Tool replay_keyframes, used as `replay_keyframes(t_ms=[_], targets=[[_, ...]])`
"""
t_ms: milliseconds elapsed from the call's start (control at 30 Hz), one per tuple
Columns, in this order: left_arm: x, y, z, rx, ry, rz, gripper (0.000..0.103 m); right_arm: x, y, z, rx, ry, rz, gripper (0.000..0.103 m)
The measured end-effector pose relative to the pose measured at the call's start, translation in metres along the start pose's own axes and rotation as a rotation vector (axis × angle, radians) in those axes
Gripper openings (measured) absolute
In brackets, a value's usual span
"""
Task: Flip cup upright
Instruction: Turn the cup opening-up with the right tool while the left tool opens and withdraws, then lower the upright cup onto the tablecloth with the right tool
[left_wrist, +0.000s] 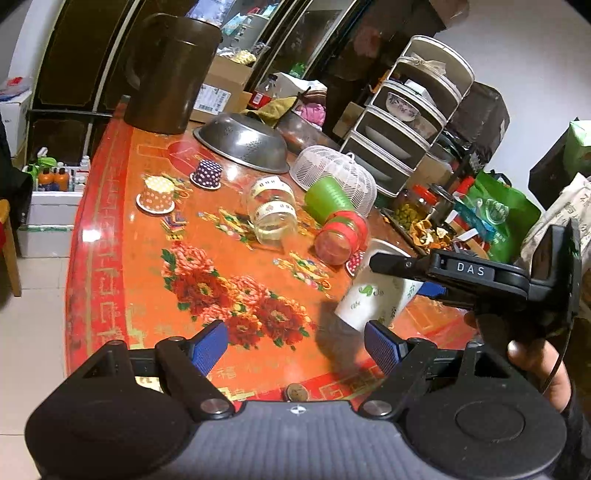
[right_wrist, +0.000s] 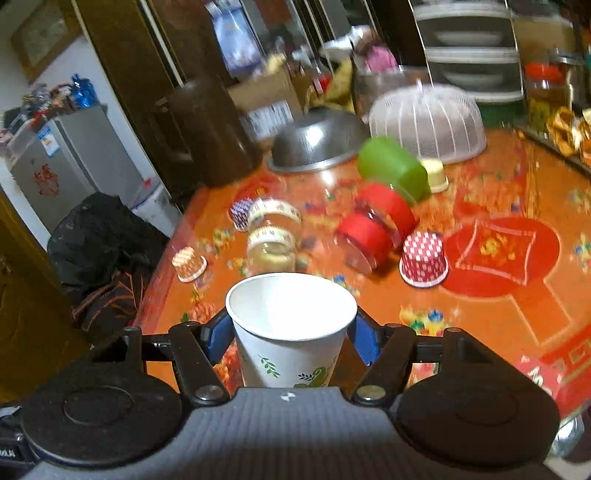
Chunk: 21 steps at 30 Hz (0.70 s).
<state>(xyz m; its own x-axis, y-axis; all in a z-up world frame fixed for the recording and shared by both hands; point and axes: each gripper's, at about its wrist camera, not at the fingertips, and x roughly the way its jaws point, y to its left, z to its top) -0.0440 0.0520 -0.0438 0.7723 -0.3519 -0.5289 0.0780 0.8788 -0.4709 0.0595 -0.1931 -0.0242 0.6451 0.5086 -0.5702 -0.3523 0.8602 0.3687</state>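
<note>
A white paper cup with green leaf print (right_wrist: 291, 332) sits between my right gripper's blue pads (right_wrist: 216, 336), mouth up, slightly tilted. My right gripper (right_wrist: 291, 338) is shut on it above the orange table (right_wrist: 498, 325). In the left wrist view the same cup (left_wrist: 376, 291) is held by the right gripper (left_wrist: 399, 273) near the table's front right. My left gripper (left_wrist: 295, 343) is open and empty over the table's front edge (left_wrist: 258, 391), left of the cup.
Lying on the table are a clear jar (left_wrist: 273, 210), a red-taped jar (left_wrist: 341, 236) and a green cup (left_wrist: 327, 197). Small paper cups (left_wrist: 157, 195) stand upside down. A steel colander (left_wrist: 243, 142), white mesh cover (left_wrist: 336, 173), dark pitcher (left_wrist: 166, 74) stand behind.
</note>
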Motion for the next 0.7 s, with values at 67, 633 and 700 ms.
replay_keyframes(t_ms=[67, 633, 700], targets=[[0.002, 0.0, -0.001, 0.005, -0.001, -0.007, 0.084, -0.003, 0.001, -0.005, -0.027, -0.055, -0.017, 0.067], [-0.007, 0.004, -0.007, 0.001, -0.115, -0.05, 0.084, -0.009, 0.02, -0.087, -0.425, -0.54, -0.1, 0.067], [-0.005, 0.004, -0.007, -0.002, -0.111, -0.054, 0.084, -0.005, 0.021, -0.086, -0.423, -0.549, -0.115, 0.067]])
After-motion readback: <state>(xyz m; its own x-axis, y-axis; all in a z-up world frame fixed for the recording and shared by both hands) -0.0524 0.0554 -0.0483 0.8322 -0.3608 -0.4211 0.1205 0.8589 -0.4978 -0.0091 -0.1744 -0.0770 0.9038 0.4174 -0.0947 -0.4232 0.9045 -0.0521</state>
